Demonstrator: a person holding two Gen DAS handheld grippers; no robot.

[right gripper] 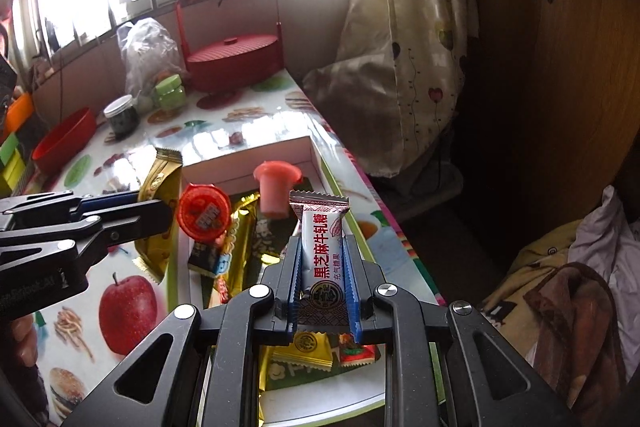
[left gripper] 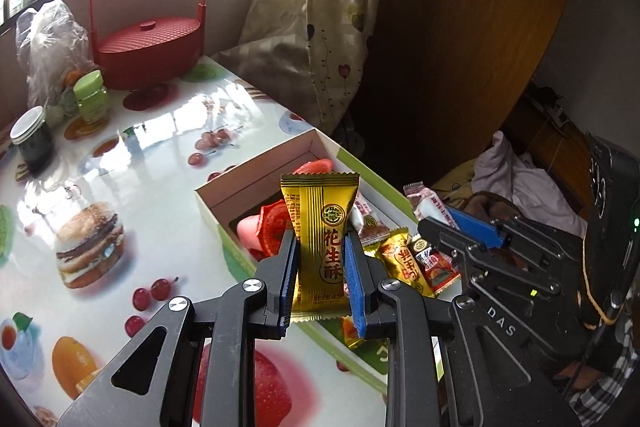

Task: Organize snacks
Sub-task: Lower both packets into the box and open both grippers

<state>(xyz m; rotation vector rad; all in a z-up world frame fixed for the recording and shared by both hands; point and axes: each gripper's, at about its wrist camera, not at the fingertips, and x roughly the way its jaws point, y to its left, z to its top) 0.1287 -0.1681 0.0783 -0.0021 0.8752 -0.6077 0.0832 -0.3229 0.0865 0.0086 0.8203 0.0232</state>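
My left gripper (left gripper: 320, 247) is shut on a gold peanut-candy packet (left gripper: 320, 227), held upright above the near corner of the open cardboard box (left gripper: 256, 179). My right gripper (right gripper: 322, 259) is shut on a white sesame-nougat packet (right gripper: 322, 247) with red lettering, over the same box (right gripper: 248, 155). In the left wrist view the right gripper (left gripper: 452, 223) shows at the right with the white packet (left gripper: 428, 203). In the right wrist view the left gripper (right gripper: 156, 211) enters from the left with the gold packet (right gripper: 160, 211). Inside the box lie a red-lidded jelly cup (right gripper: 204, 215), a pink jelly cup (right gripper: 276, 187) and several wrapped candies (left gripper: 404, 259).
The box sits on a glossy fruit-print table (left gripper: 140, 155) near its right edge. Behind stand a red lidded basket (left gripper: 148, 47), green jars (left gripper: 92, 99), a dark jar (left gripper: 32, 143), a plastic bag (left gripper: 52, 43) and a red bowl (right gripper: 64, 143). A curtain (right gripper: 404, 47) and heaped clothes (right gripper: 580, 267) lie right.
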